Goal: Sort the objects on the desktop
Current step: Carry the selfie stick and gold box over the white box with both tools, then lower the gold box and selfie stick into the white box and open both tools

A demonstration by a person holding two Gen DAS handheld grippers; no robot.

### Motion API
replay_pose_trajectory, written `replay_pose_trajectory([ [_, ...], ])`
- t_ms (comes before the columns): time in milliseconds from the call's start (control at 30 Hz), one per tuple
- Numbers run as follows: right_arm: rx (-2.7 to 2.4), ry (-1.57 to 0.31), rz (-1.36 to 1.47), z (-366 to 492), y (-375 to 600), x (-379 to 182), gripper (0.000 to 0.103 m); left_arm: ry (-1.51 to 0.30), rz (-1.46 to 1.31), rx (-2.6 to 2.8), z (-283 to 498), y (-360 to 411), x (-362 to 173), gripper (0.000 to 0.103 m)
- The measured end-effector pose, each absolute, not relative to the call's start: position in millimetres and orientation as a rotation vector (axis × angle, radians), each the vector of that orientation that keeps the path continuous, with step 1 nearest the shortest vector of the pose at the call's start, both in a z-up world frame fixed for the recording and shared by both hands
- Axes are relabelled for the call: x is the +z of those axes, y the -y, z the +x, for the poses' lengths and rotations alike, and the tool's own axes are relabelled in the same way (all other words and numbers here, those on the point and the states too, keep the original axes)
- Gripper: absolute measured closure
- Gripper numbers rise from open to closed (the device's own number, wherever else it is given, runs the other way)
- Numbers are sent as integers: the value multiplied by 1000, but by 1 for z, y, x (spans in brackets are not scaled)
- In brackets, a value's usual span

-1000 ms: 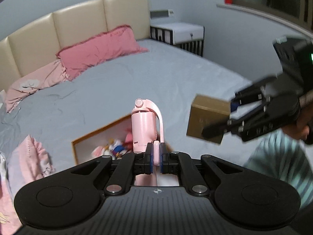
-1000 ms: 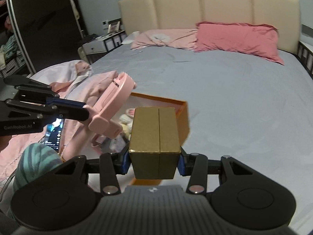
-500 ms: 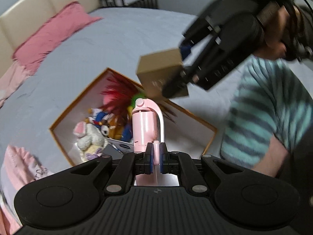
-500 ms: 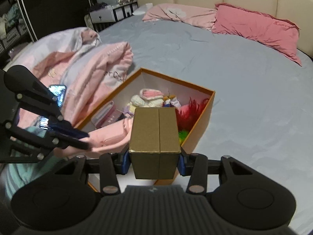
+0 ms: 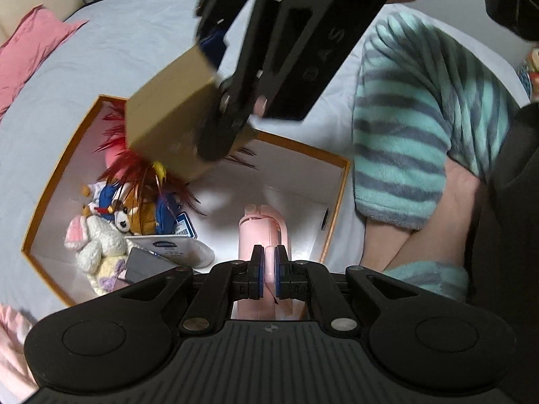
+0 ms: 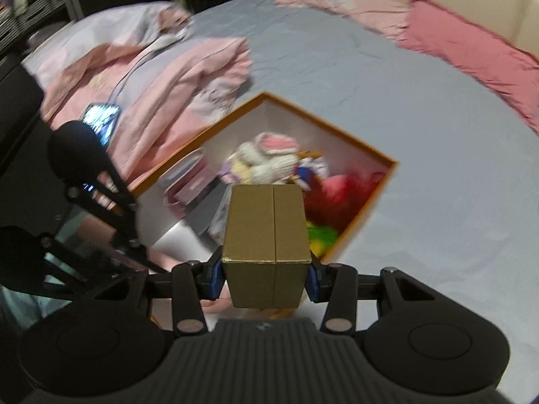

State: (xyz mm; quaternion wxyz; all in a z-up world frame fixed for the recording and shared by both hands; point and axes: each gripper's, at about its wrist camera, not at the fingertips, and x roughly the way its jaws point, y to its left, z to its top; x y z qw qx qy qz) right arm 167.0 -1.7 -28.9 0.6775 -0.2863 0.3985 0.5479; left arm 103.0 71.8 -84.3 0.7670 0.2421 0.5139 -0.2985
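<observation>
1. Bed (image 6: 421,141): grey sheet; carries the orange-rimmed storage box (image 5: 340,198), which filled little of either view a second ago and is now directly under both grippers.
2. Storage box: plush toys (image 5: 101,232) crowd its left end; the white floor by its right wall is bare.
3. Gold carton (image 6: 266,245): clenched by the right gripper (image 6: 266,272), now over the box's red-toy end, not yet lowered.
4. Pink handheld device (image 5: 261,235): pinched by the left gripper (image 5: 267,269), now pointing steeply down at the bare floor.
5. Judgement: both items look ready to release; carton may land on toys.
</observation>
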Motion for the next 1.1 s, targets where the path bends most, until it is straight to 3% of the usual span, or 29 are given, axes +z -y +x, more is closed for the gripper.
replay_pose_trajectory([
  [233,1311,-987,-762,172,-33,-55,56,-1127,622,-716,108,-68,-95,97],
  [333,1314,-990,-851,175,-45,-66,56,-1142,637,-739,105,-68,-107,98],
  [367,1316,-987,-882,175,-49,-69,56,-1139,634,-748,104,-69,-110,103],
  [533,1376,-941,-1098,166,-67,-82,56,-1124,599,-761,104,-73,-112,103],
  [833,1406,-979,-1320,166,-93,-111,55,-1116,464,-635,100,-92,-119,103],
  [1100,1339,-869,-1457,157,-101,-125,55,-1072,249,-408,99,-115,-119,103],
])
